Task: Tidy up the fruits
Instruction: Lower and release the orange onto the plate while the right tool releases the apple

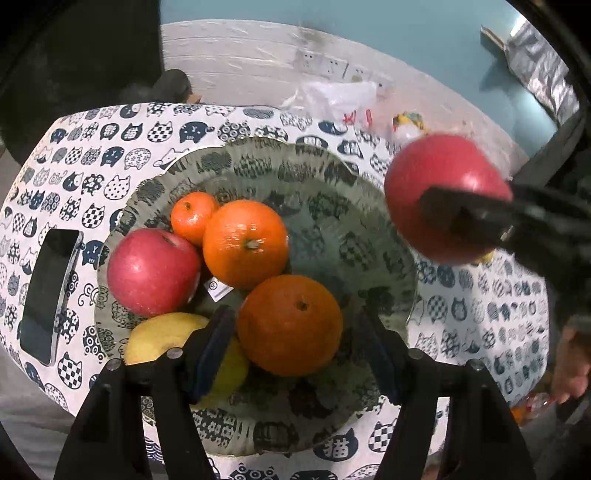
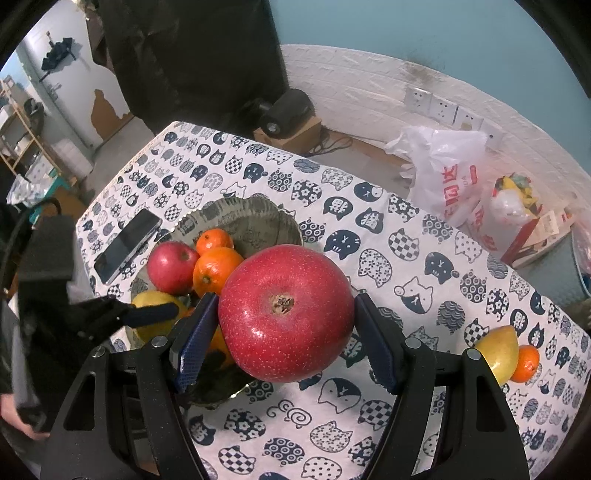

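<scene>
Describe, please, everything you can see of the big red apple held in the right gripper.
The big red apple is round, glossy and speckled with pale dots, its brown dried calyx end facing the right wrist camera. The right gripper clamps it between blue textured pads on both sides. It hangs in the air beside the patterned bowl's rim, touching nothing else.

teal wall (image 2: 406,22), white brick panel (image 2: 369,77), wall sockets (image 2: 443,105), wooden shelf (image 2: 18,125)
</scene>
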